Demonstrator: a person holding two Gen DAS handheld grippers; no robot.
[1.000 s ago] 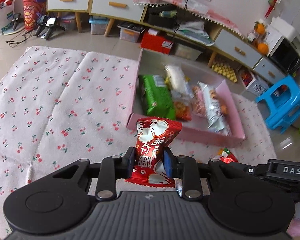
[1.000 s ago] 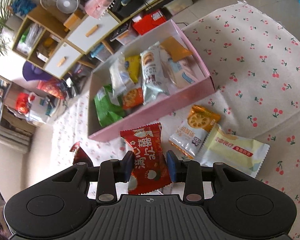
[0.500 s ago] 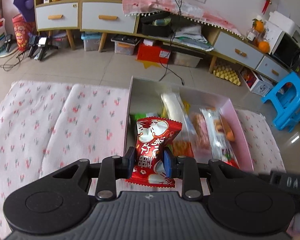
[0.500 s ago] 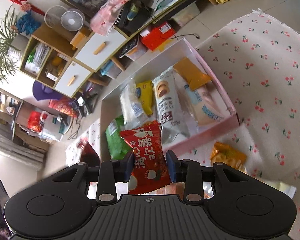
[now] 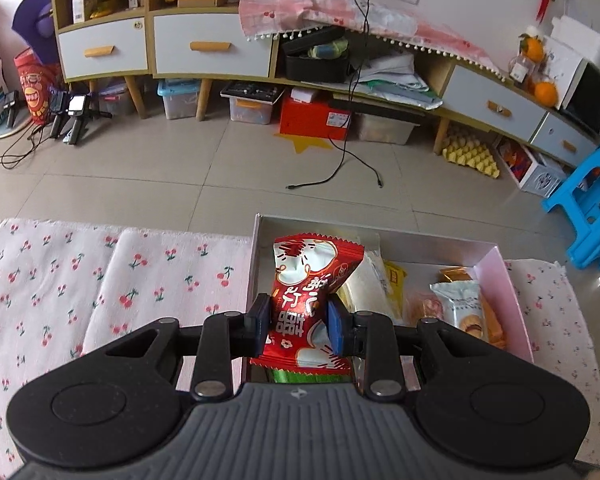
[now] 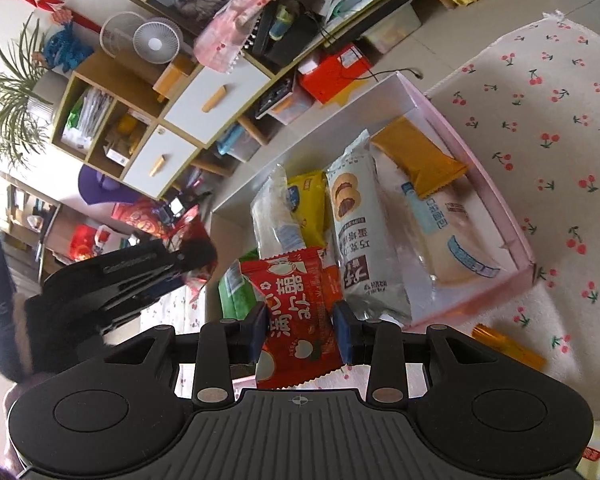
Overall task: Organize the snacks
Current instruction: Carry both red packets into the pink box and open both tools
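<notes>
My left gripper (image 5: 299, 326) is clamped on a red snack packet (image 5: 312, 292), held above the near left end of the pink box (image 5: 504, 280). My right gripper (image 6: 302, 334) pinches a matching red packet (image 6: 296, 316) over the same box's near wall. Several snacks already lie inside it: a green pack (image 6: 236, 292), a yellow one (image 6: 310, 204), a biscuit pack (image 6: 352, 224). An orange wrapper (image 6: 508, 348) waits on the cherry-print cloth (image 6: 540, 120), so I judge the sorting well along, not finished.
</notes>
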